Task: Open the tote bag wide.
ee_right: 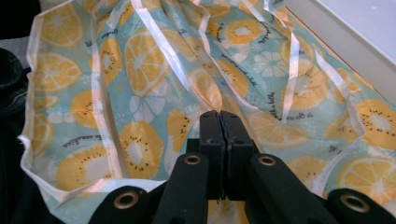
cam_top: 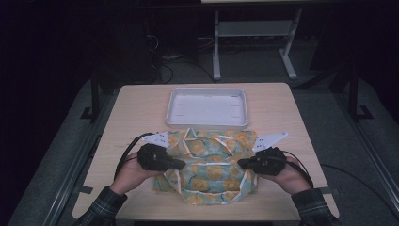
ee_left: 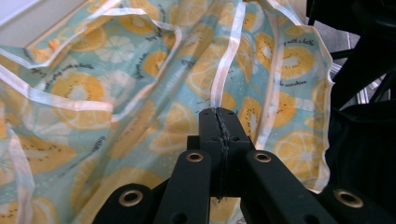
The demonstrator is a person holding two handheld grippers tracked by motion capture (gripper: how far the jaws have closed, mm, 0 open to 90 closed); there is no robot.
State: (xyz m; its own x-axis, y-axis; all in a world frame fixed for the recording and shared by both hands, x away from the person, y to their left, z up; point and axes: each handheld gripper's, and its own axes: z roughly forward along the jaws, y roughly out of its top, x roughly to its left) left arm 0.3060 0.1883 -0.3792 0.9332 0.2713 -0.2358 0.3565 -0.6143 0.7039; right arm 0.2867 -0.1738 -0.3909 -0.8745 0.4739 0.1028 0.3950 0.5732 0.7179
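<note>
high view: left gripper (cam_top: 181, 164) and right gripper (cam_top: 241, 163) each clamp a fold of the fruit-print cloth (cam_top: 211, 162); grasp done; folding remains; tray (cam_top: 207, 106) empty.

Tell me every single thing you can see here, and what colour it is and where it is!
cloth: one, light blue-green with yellow fruit slices and pale ribbon edging, crumpled on the near half of the table
tray: one, white, shallow, on the far half of the table, just behind the cloth
table: one, light wood top, in the middle of the room
frame: one, pale grey metal, on the floor beyond the table
cables: a few, black, on the dark floor behind the table
left gripper: one, black, at the cloth's left side, jaws shut on a fold of the cloth
right gripper: one, black, at the cloth's right side, jaws shut on a fold of the cloth
hands: two, in plaid sleeves, at the near edge, each holding a gripper
</note>
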